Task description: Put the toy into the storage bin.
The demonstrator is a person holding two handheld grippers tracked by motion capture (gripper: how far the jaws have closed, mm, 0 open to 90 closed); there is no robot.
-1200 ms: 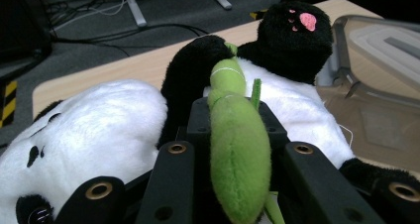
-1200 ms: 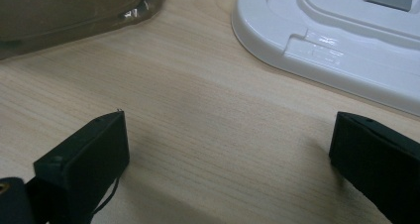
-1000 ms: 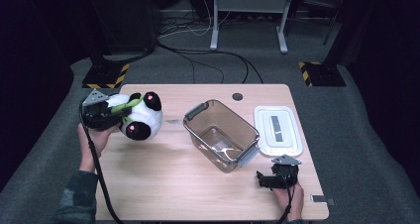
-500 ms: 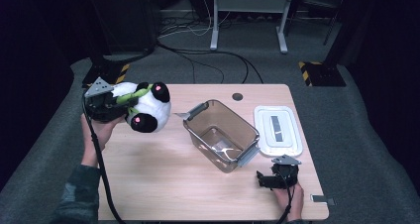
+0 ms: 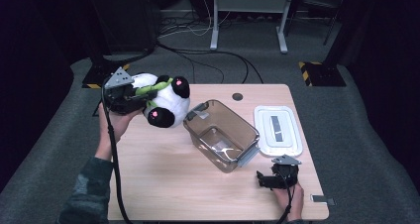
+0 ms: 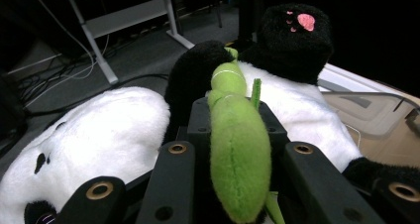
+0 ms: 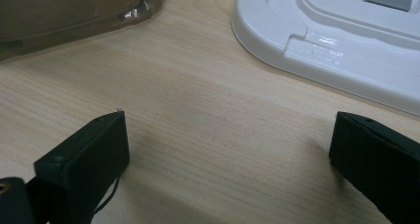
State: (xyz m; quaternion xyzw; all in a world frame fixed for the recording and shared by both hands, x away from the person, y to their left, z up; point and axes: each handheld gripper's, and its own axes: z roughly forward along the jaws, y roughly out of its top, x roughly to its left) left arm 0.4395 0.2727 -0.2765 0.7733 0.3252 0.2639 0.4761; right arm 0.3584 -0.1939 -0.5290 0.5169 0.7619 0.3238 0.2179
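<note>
A: Start at the near edge. What is the right gripper (image 5: 265,178) doing?

B: It sits low on the wooden tabletop (image 5: 173,184) at the near right corner, in the person's right hand. In the right gripper view its jaws are spread wide with only bare wood between them.

A: And just past it?

B: The clear plastic bin (image 5: 221,134), standing upright near the middle of the tabletop, at an angle to its edges. It has grey latches at its two ends, and nothing lies inside; you see the tabletop through its bottom. To its right lies its white lid (image 5: 277,130), flat on the tabletop, close beside the bin.

A: Where is the plush panda (image 5: 163,102)?

B: Farther back on the left, held off the tabletop above its far left corner, just left of the bin's far end and outside it.

A: Held how?

B: The left gripper (image 5: 136,97) has its jaws pinching the green bamboo stalk (image 6: 237,149) on the panda's front; in the left gripper view the stalk runs up between them.
</note>
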